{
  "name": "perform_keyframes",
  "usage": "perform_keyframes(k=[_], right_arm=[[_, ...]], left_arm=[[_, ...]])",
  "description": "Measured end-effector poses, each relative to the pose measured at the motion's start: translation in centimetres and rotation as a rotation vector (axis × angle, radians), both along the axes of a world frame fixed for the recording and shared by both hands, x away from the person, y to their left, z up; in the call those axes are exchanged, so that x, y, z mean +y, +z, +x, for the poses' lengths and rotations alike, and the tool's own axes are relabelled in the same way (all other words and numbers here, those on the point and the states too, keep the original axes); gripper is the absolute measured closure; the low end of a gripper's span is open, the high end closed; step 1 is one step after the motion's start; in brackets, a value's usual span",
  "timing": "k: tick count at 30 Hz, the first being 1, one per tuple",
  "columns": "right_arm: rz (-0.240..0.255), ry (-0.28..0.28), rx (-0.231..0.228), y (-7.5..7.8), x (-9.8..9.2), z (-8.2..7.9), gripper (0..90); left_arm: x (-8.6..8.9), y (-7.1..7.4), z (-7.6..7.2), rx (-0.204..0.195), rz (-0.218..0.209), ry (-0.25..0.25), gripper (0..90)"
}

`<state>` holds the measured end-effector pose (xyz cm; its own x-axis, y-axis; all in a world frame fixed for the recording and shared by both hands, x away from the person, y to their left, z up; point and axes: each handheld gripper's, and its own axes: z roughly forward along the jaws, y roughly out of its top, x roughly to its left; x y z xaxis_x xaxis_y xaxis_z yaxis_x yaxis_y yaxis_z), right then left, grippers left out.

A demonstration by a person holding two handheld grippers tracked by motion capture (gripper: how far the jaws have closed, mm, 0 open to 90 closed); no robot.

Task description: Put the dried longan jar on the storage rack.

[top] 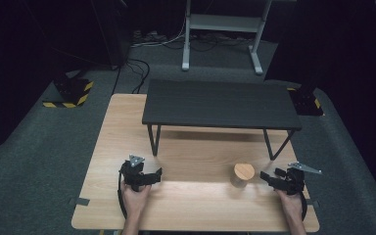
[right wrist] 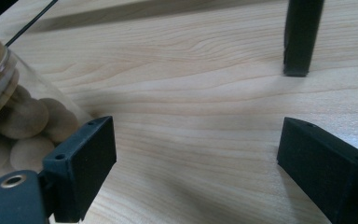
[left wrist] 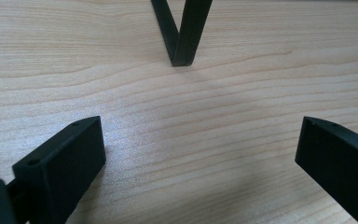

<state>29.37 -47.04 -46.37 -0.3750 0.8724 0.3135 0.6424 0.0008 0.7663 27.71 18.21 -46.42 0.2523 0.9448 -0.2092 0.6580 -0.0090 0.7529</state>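
Pale wooden table (top: 200,205) on grey carpet, carrying a black low shelf (top: 220,104) at its far half. Item: wood-lidded glass jar (top: 243,175) of round pieces, just left of my right gripper (top: 269,179), untouched. My left gripper (top: 154,175) and the right both rest on the tabletop, jaws spread wide, holding nothing.

We see a black shelf (top: 221,104) standing on the wooden table (top: 127,117). A lidded jar (top: 243,175) of pale round pieces stands nearer us.

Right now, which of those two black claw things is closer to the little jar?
The right gripper, open just right of the jar. The left gripper, also open, sits well off to the jar's left.
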Motion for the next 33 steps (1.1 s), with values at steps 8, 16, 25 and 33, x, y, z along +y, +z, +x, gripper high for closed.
perform_keyframes(k=[8,16,25,33], right_arm=[[-0.034,0.042,-0.046,0.0,0.3,-1.0,8.9],[-0.064,0.115,-0.088,0.4,0.7,-2.3,7.5],[-0.086,0.202,-0.129,1.0,1.9,-2.9,7.3],[-0.102,0.264,-0.153,1.3,3.1,-3.1,7.3]], left_arm=[[0.1,0.0,0.0,0.000,-0.007,-0.005,1.5],[0.1,0.0,0.0,0.000,-0.007,-0.006,1.4],[0.2,0.0,0.0,0.000,-0.010,-0.008,1.4],[0.3,0.0,0.1,0.001,-0.011,-0.011,1.3]])
